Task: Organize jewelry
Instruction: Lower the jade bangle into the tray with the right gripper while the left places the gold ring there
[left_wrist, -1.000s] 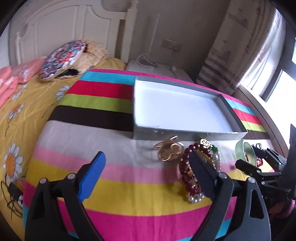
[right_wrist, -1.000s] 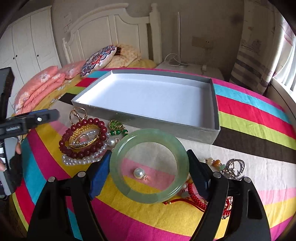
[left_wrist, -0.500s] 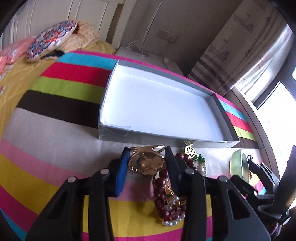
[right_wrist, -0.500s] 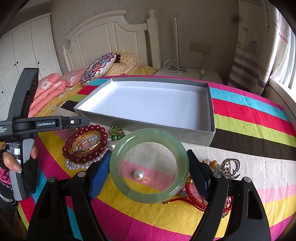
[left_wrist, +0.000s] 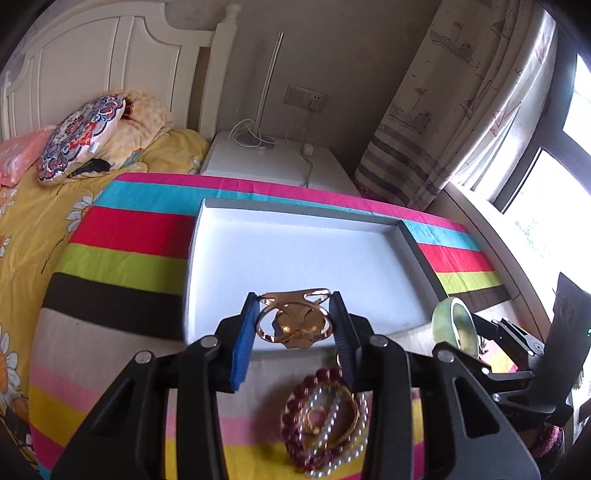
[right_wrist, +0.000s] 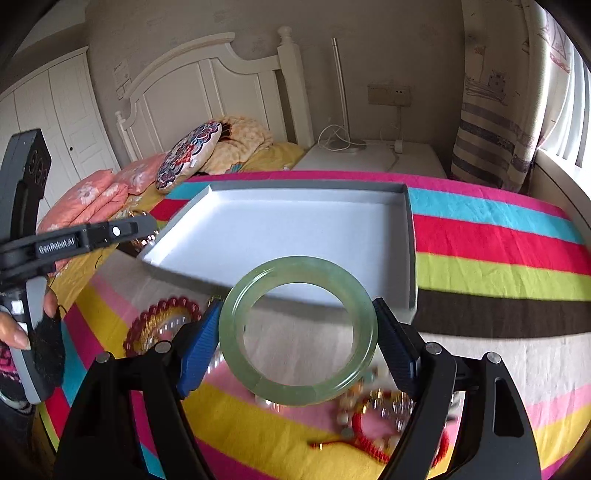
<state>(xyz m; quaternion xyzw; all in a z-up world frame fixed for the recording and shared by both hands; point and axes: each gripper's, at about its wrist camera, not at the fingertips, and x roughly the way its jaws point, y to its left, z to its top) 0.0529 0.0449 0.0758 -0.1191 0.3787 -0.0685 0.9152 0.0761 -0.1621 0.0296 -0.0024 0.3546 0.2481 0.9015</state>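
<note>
My left gripper (left_wrist: 294, 321) is shut on a gold openwork brooch (left_wrist: 293, 325), held over the near edge of the grey tray with the white lining (left_wrist: 295, 254). Below it a pile of dark red beads, pearls and a gold bangle (left_wrist: 325, 417) lies on the striped cloth. My right gripper (right_wrist: 299, 332) is shut on a pale green jade bangle (right_wrist: 298, 330), lifted just in front of the tray's near wall (right_wrist: 412, 258). That bangle (left_wrist: 456, 325) shows edge-on at the right of the left wrist view. A red cord bracelet and small loose pieces (right_wrist: 373, 413) lie blurred beneath it.
The striped cloth (right_wrist: 498, 243) covers a bed with a yellow flowered sheet (left_wrist: 22, 229) and a patterned cushion (left_wrist: 77, 136) near the white headboard. A white nightstand (left_wrist: 273, 162) with cables stands behind; a curtain (left_wrist: 443, 122) and window lie right. A person's hand (right_wrist: 14, 328) holds the left gripper's handle.
My left gripper went from wide open over the cloth to shut on the gold brooch, then lifted it toward the tray. My right gripper rose with the jade bangle, off the pearl.
</note>
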